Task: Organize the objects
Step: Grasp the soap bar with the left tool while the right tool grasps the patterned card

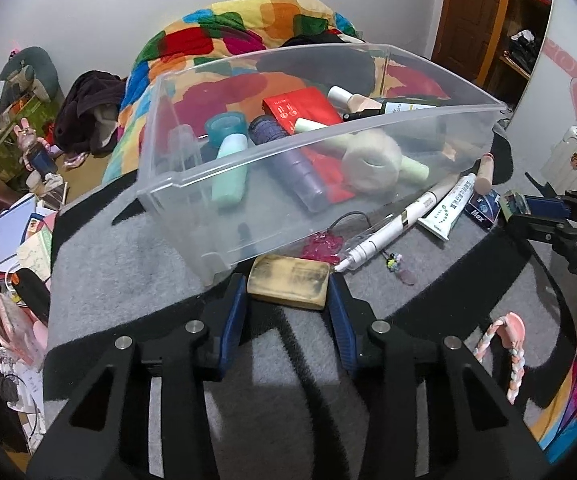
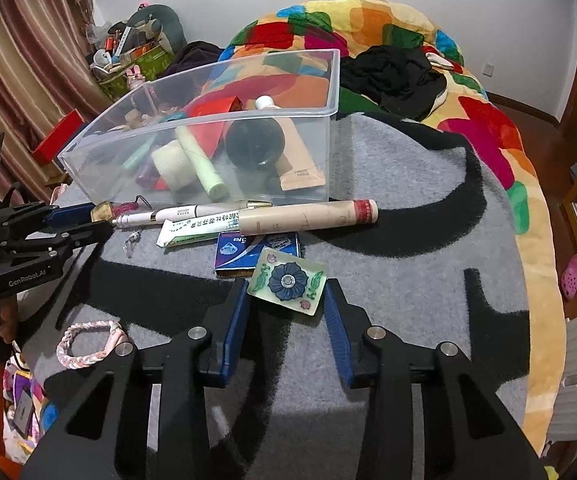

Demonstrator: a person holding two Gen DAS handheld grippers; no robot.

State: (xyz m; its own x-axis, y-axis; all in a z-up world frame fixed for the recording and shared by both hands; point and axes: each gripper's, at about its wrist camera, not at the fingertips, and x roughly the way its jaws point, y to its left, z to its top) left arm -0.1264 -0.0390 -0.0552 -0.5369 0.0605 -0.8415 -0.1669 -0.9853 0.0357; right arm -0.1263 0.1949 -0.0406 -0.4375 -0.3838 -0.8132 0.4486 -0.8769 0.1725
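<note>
My left gripper [image 1: 286,286] is shut on a worn tan block [image 1: 288,282] that lies on the grey mat right in front of a clear plastic bin [image 1: 176,200]. The bin holds several bottles, tubes, a tape roll and a red packet. The right wrist view shows this gripper [image 2: 96,216] from the side, with the tan block [image 2: 102,210] between its blue pads. My right gripper [image 2: 286,288] is shut on a glossy tile with a blue flower [image 2: 288,280], which overlaps a blue box [image 2: 248,256]. The left wrist view has the right gripper [image 1: 522,208] at the far right.
In front of the bin lie a white pen [image 2: 184,213], a white-green tube [image 2: 196,229] and a long beige tube [image 2: 308,216]. A pink trinket [image 1: 324,246] sits by the bin. A braided bracelet [image 2: 88,340] lies near the mat's left edge. A colourful quilt [image 2: 468,128] is heaped behind.
</note>
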